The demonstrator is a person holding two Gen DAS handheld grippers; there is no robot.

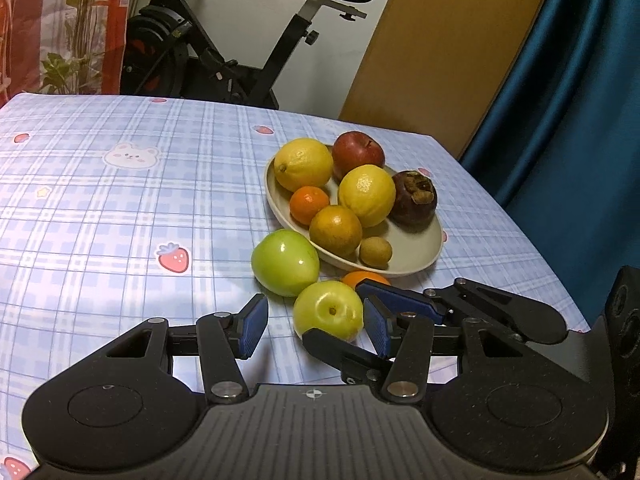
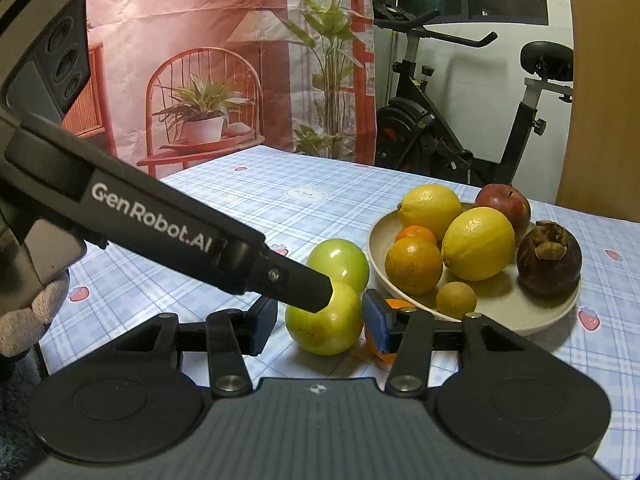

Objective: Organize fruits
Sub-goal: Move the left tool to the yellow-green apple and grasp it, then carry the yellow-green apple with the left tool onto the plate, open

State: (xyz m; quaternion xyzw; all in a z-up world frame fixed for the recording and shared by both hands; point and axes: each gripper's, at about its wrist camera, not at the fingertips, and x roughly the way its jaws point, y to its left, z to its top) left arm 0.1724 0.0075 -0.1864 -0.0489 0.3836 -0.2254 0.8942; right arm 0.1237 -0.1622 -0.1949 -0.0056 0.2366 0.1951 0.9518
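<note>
Green and round, the near green apple [image 2: 325, 322] sits on the table [image 1: 120, 200], right between the jaws of both grippers. The left gripper [image 1: 316, 326] and right gripper [image 2: 318, 322] each stand narrowly apart around it, but I cannot tell if their pads press it. The plate [image 1: 416, 258] with fruit lies just past the jaws, a bit right. Both hands are equally near.
</note>
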